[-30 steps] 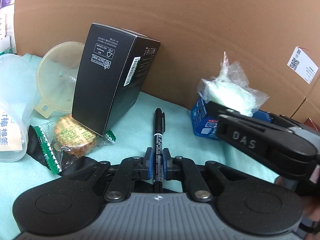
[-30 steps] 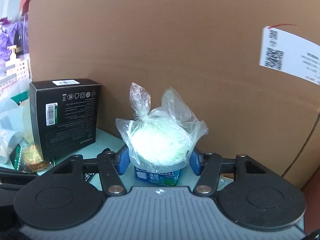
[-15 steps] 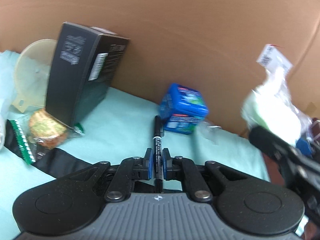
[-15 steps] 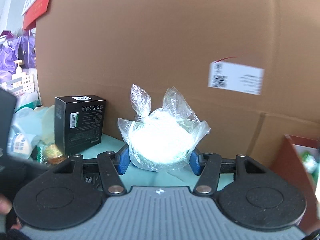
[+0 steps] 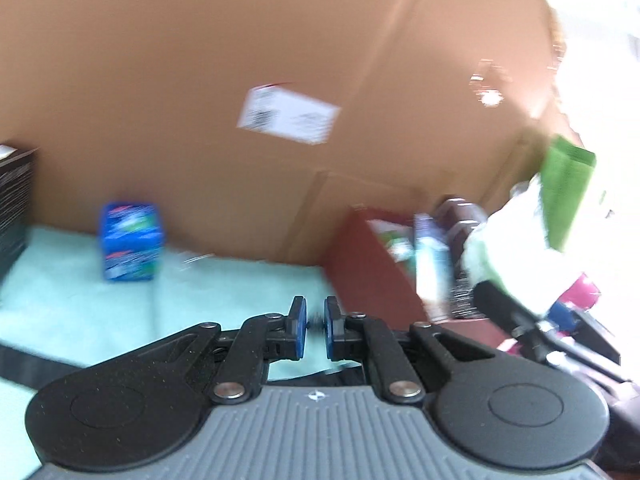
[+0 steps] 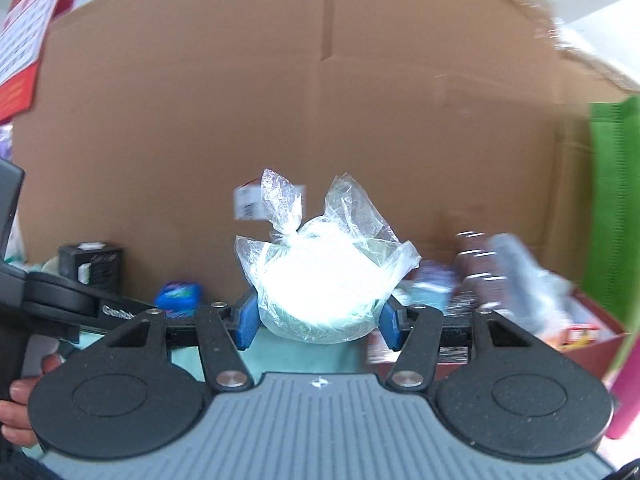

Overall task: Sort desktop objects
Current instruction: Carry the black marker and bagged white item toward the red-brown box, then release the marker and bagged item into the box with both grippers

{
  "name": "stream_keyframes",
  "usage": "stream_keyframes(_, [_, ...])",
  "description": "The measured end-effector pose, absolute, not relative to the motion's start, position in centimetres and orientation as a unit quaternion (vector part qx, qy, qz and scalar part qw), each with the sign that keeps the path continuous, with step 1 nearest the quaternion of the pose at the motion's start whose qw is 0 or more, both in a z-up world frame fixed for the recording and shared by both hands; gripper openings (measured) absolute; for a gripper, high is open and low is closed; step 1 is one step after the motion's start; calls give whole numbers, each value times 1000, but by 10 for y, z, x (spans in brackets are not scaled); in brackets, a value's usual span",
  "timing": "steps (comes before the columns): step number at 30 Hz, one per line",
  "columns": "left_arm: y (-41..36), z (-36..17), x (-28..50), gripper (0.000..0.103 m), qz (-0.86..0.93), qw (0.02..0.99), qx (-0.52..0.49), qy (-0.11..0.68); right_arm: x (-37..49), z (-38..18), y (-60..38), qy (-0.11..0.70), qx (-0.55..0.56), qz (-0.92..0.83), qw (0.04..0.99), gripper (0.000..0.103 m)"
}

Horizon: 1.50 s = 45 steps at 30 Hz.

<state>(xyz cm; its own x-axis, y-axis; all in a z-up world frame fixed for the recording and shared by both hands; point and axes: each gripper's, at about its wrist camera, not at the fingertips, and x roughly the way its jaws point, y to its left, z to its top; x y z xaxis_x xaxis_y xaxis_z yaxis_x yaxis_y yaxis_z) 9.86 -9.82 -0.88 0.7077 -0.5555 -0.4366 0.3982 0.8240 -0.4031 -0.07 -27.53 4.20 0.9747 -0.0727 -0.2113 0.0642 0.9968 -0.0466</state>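
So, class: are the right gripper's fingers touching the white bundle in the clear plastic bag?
Touching. In the right wrist view both blue fingers of the right gripper press against the sides of the bagged bundle, with no gap on either side.

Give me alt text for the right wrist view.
The right gripper clamps a knotted clear plastic bag holding something pale, in front of a cardboard wall. A red bin of blurred items sits lower right; a blue box lower left.

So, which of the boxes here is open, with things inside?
The dark red box on the right: its top is open and bottles and packets stand in it. The small blue box and the black box are closed.
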Motion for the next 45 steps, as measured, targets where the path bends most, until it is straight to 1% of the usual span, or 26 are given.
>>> stream_keyframes(6, [-139, 15, 94, 7, -290, 914, -127, 256, -20, 43, -321, 97, 3, -88, 991, 57])
stream_keyframes(11, [-150, 13, 97, 7, -281, 910, -129, 276, -33, 38, -348, 95, 18, -112, 989, 57])
stream_keyframes(15, [-161, 25, 103, 7, -285, 911, -122, 272, -33, 34, -360, 92, 32, -121, 988, 57])
stream_keyframes(22, [-187, 58, 103, 7, -319, 913, -87, 240, -44, 38, -372, 76, 40, -132, 988, 57])
stream_keyframes(26, [-215, 68, 115, 7, -344, 903, -71, 246, -47, 37, -381, 72, 45, -139, 987, 57])
stream_keyframes(30, [-249, 67, 134, 7, -341, 905, -33, 254, -51, 34, -389, 72, 49, -147, 985, 57])
stream_keyframes(35, [-285, 52, 162, 7, -335, 897, -1, 288, -50, 32, -405, 71, 48, -162, 983, 57])
stream_keyframes(39, [-302, 36, 185, 7, -323, 891, -2, 320, -41, 32, -421, 75, 40, -177, 981, 57])
stream_keyframes(42, [-308, 27, 196, 5, -321, 889, -4, 328, -28, 30, -437, 83, 35, -188, 978, 57])
stream_keyframes(45, [-311, 23, 198, 5, -326, 890, 2, 320, -11, 28, -453, 88, 33, -202, 975, 57])
